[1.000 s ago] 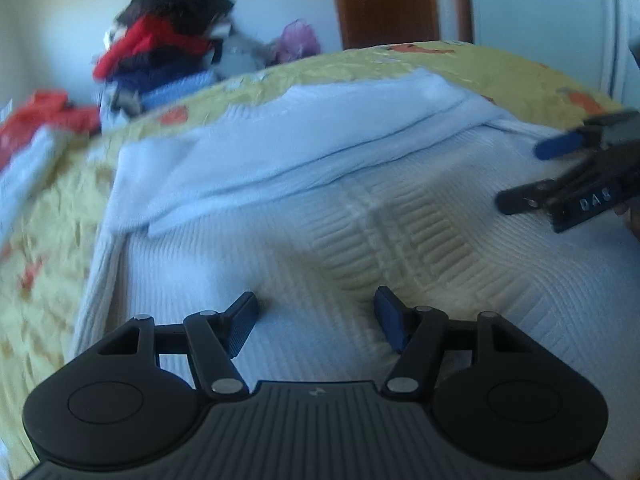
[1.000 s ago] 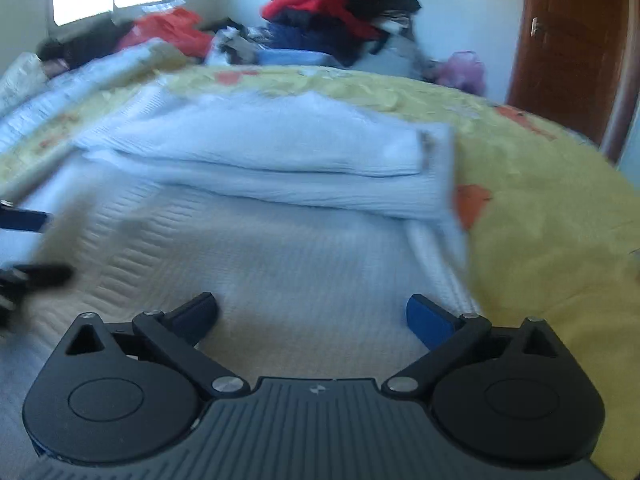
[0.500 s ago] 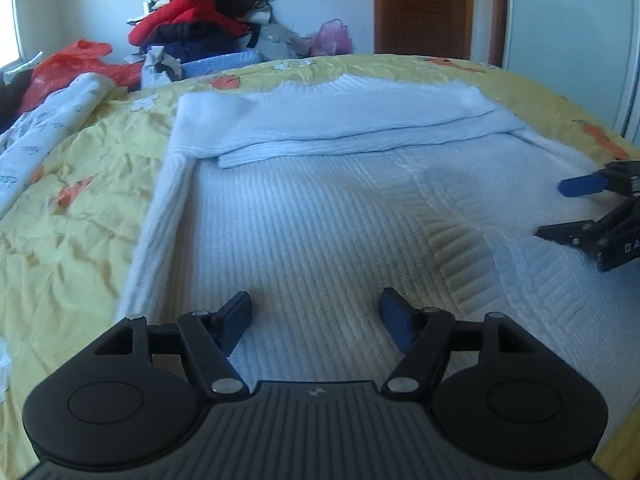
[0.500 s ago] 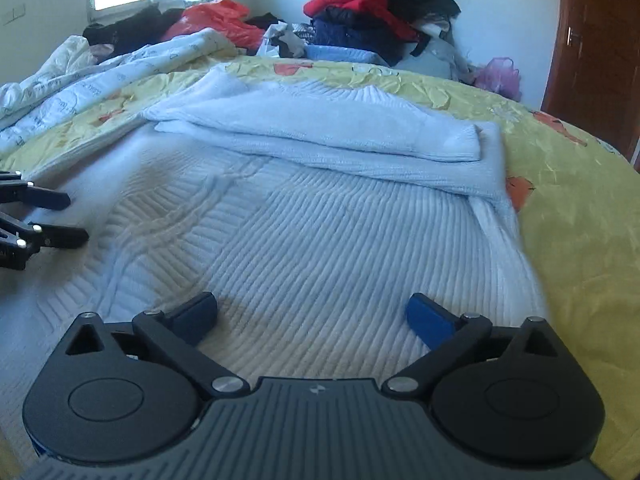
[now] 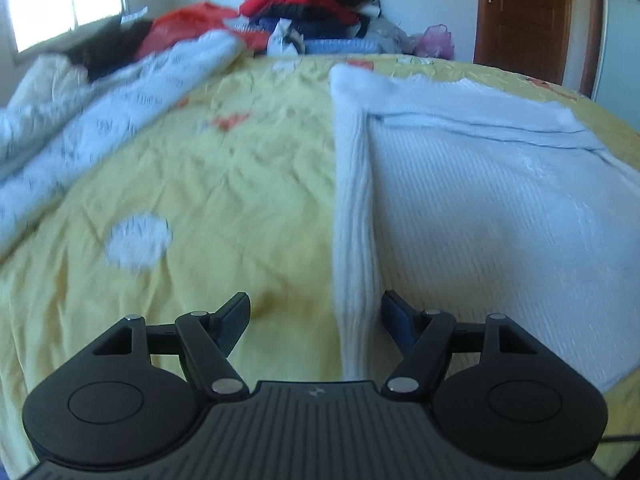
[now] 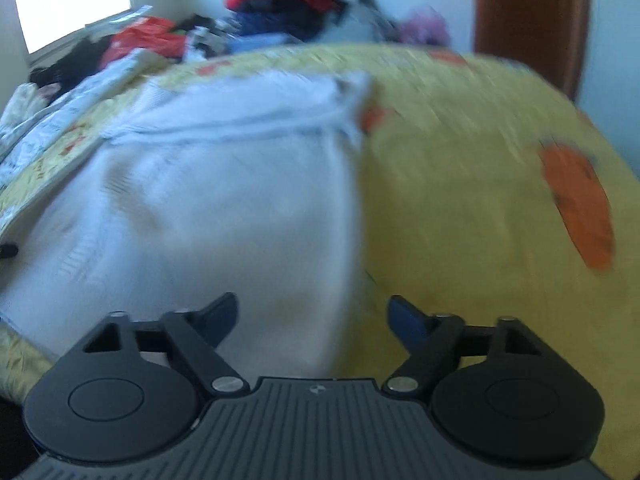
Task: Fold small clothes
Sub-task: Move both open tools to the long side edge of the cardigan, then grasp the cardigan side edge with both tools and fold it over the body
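A pale blue-white knitted garment [image 5: 480,208] lies flat on the yellow bedspread [image 5: 200,200], its far part folded over into a band. My left gripper [image 5: 314,314] is open and empty, straddling the garment's ribbed left edge [image 5: 354,240] near its front corner. My right gripper [image 6: 312,316] is open and empty, straddling the garment's right edge [image 6: 344,240]; the garment [image 6: 208,200] fills the left of this blurred view. A dark tip of the left gripper [image 6: 8,250] shows at that view's far left.
A white patterned quilt [image 5: 100,128] lies along the bed's left side. A pile of red, dark and blue clothes [image 5: 312,12] is heaped at the far end. A brown door [image 5: 524,16] stands at the back right. A window [image 6: 72,8] is at left.
Both grippers have moved outward from over the garment's middle: the left one to its left edge, the right one to its right edge. Both stay open. The garment has not moved.
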